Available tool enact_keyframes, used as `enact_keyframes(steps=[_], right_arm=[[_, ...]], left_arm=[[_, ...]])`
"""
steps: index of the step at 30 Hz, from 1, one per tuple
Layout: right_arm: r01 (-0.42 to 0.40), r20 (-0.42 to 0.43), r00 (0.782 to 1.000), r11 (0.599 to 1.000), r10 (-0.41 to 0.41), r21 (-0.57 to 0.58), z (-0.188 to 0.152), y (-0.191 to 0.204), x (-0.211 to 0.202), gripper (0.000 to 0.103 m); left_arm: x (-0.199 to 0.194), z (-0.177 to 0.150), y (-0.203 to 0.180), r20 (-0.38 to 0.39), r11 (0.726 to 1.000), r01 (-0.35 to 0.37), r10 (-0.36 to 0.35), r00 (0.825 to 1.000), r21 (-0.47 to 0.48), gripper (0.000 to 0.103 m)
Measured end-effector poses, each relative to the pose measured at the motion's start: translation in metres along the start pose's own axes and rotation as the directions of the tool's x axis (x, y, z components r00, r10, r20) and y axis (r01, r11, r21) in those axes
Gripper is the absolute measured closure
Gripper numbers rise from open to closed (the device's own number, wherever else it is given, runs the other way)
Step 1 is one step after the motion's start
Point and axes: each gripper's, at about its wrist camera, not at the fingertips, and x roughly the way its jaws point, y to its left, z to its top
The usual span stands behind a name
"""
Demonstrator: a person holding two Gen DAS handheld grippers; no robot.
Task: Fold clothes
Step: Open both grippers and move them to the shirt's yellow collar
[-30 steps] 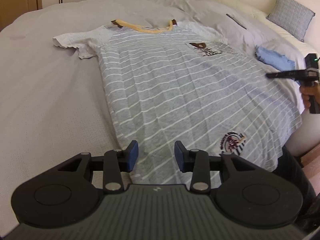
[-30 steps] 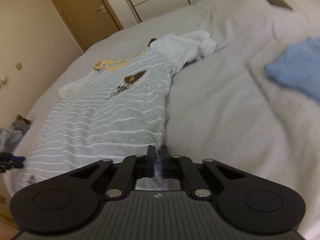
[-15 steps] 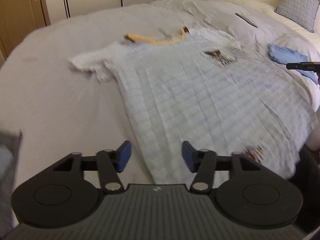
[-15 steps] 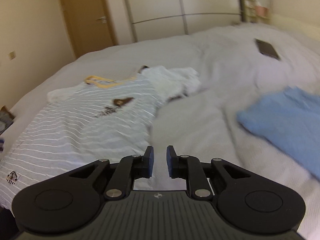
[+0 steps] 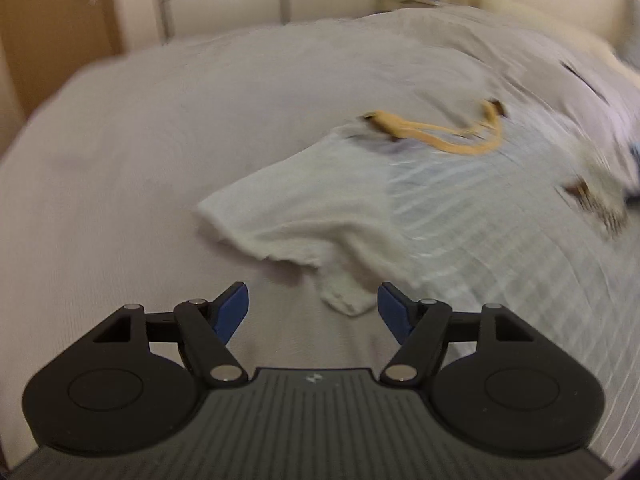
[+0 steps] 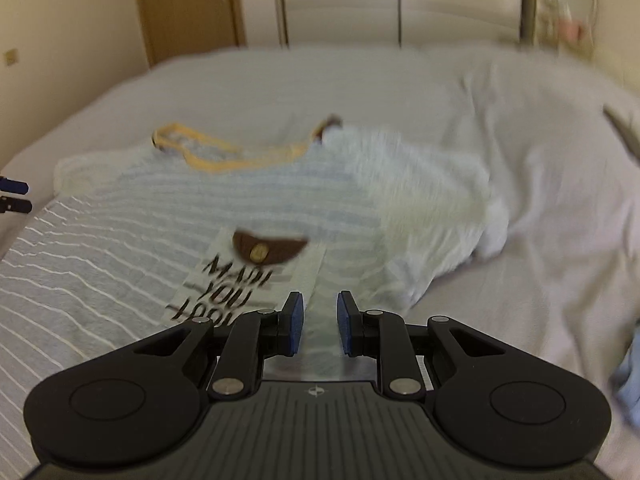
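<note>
A grey T-shirt with white stripes (image 5: 500, 240) lies flat, face up, on the bed; it has a yellow collar (image 5: 452, 138) and pale sleeves. My left gripper (image 5: 312, 312) is open and empty, just short of the shirt's left sleeve (image 5: 304, 216). In the right wrist view the shirt (image 6: 120, 248) shows its chest print (image 6: 256, 264) and its right sleeve (image 6: 432, 216). My right gripper (image 6: 318, 324) is open and empty, low over the chest beside that print. The left gripper's tips (image 6: 14, 196) show at the far left edge.
The grey bedcover (image 5: 140, 160) spreads all around the shirt. A blue garment (image 6: 632, 384) lies at the right edge of the bed. A wardrobe (image 6: 340, 0) and a wooden door (image 6: 188, 8) stand behind the bed.
Both grippers moved up along the shirt from the hem toward the shoulders. The right gripper, shut on the shirt's side edge a second ago, opened. The left gripper opened wider.
</note>
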Motion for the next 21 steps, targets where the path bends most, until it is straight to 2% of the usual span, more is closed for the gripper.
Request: enact_keyframes(steps=[3, 7, 9, 13, 14, 15, 16, 17, 19, 21], right_arm=[[0.004, -0.069, 0.998, 1.0, -0.003, 0.012, 0.012, 0.012, -0.019, 0.081], [0.024, -0.138, 0.99, 0.998, -0.016, 0.059, 0.043, 0.021, -0.051, 0.075], [0.03, -0.161, 0.987, 0.997, -0.017, 0.076, 0.06, 0.025, -0.065, 0.067], [0.026, -0.189, 0.982, 0.999, -0.019, 0.035, 0.087, 0.034, -0.076, 0.064], [0.018, -0.196, 0.98, 1.0, -0.013, 0.025, 0.093, 0.034, -0.075, 0.062], [0.014, -0.205, 0.979, 1.0, -0.012, 0.011, 0.098, 0.033, -0.072, 0.062], [0.014, -0.215, 0.977, 1.0, -0.016, -0.009, 0.103, 0.03, -0.068, 0.062], [0.013, -0.223, 0.975, 1.0, -0.019, -0.025, 0.108, 0.027, -0.062, 0.062], [0.004, -0.231, 0.973, 0.999, -0.012, -0.035, 0.12, 0.014, -0.047, 0.062], [-0.013, -0.237, 0.972, 0.999, 0.004, -0.037, 0.134, -0.004, -0.026, 0.062]], left_arm=[[-0.002, 0.011, 0.013, -0.073, 0.999, 0.006, -0.009, 0.997, -0.04, 0.036], [0.002, 0.032, 0.023, -0.145, 0.998, 0.034, -0.042, 0.989, -0.055, 0.036], [0.011, 0.043, 0.032, -0.155, 0.996, 0.038, -0.051, 0.987, -0.087, 0.036], [0.035, 0.066, 0.048, -0.153, 0.991, -0.008, -0.012, 0.988, -0.132, 0.038], [0.041, 0.071, 0.052, -0.156, 0.99, -0.023, 0.002, 0.988, -0.136, 0.04], [0.048, 0.074, 0.054, -0.171, 0.991, -0.045, 0.022, 0.985, -0.127, 0.049], [0.056, 0.077, 0.057, -0.193, 0.991, -0.069, 0.047, 0.98, -0.111, 0.065], [0.065, 0.08, 0.06, -0.229, 0.99, -0.107, 0.082, 0.97, -0.095, 0.073], [0.079, 0.083, 0.066, -0.308, 0.978, -0.198, 0.167, 0.937, -0.071, 0.077], [0.076, 0.092, 0.064, -0.297, 0.969, -0.242, 0.216, 0.93, -0.055, 0.078]])
